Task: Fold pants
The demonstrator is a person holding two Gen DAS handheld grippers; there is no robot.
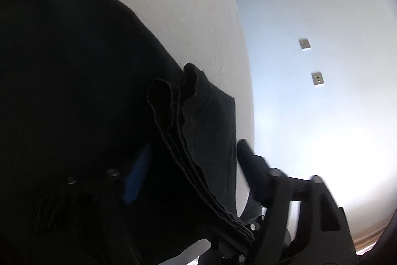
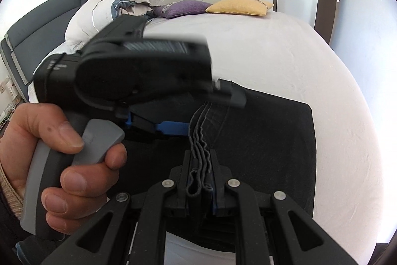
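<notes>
- Right tongs (image 2: 199,173), lower centre: clamped on stacked hem of black pants (image 2: 268,140); keep clamped.
- Pants spread across white bed (image 2: 285,54), mid frame.
- Left tongs (image 2: 198,111), centre: partly open, blue finger (image 2: 171,128) touching hem; regrip before lifting.

matt black cloth pants (image 2: 260,131), smooth white fabric bed (image 2: 285,54)
</notes>
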